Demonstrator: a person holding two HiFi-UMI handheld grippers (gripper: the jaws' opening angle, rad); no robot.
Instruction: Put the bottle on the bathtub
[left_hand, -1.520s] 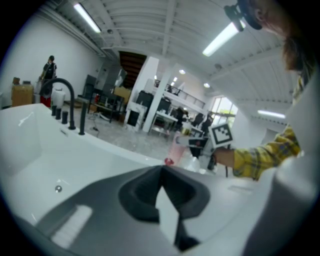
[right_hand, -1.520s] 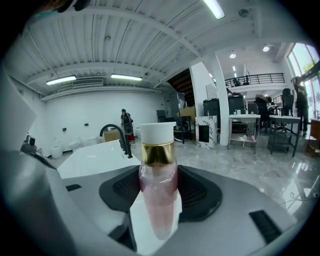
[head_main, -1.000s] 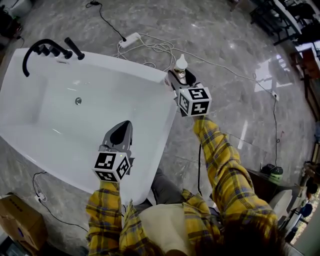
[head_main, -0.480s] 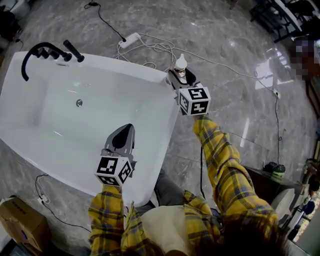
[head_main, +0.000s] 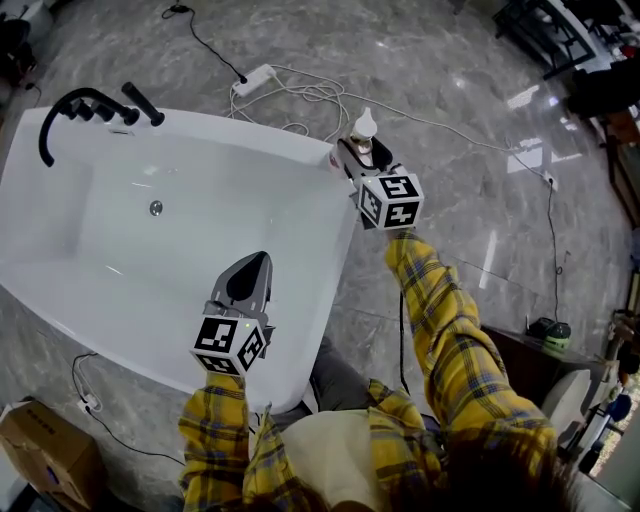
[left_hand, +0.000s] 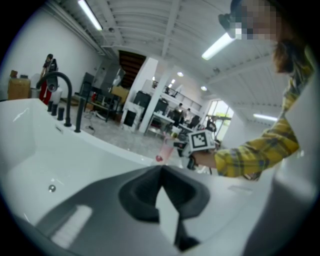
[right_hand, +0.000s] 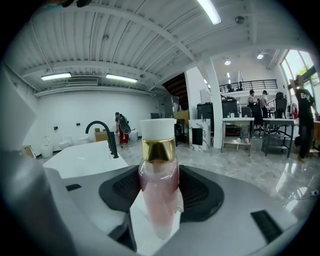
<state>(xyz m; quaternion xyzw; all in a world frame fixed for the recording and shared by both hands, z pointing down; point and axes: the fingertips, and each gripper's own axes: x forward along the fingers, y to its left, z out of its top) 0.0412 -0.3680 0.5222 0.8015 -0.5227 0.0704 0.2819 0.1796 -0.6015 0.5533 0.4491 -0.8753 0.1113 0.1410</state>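
Observation:
A white bathtub (head_main: 250, 125) fills the left of the head view. A pink bottle (head_main: 363, 128) with a gold collar and white cap stands upright at the tub's far right corner, over the rim. My right gripper (head_main: 355, 152) is shut on the bottle's body. In the right gripper view the bottle (right_hand: 159, 185) sits between the dark pads, with white rim under it. My left gripper (head_main: 252, 262) hangs shut and empty over the tub's near side. In the left gripper view its jaws (left_hand: 160, 169) meet at the tip, and the bottle (left_hand: 165, 150) shows beyond them.
A black faucet (head_main: 75, 105) with handles stands on the tub's far left corner. A white power strip (head_main: 255, 78) and loose cables lie on the marble floor behind the tub. A cardboard box (head_main: 40, 465) sits at the lower left. Desks and people stand far off.
Hardly anything has changed. The right gripper holds the bottle at the same corner, and the left gripper has drifted only slightly over the tub.

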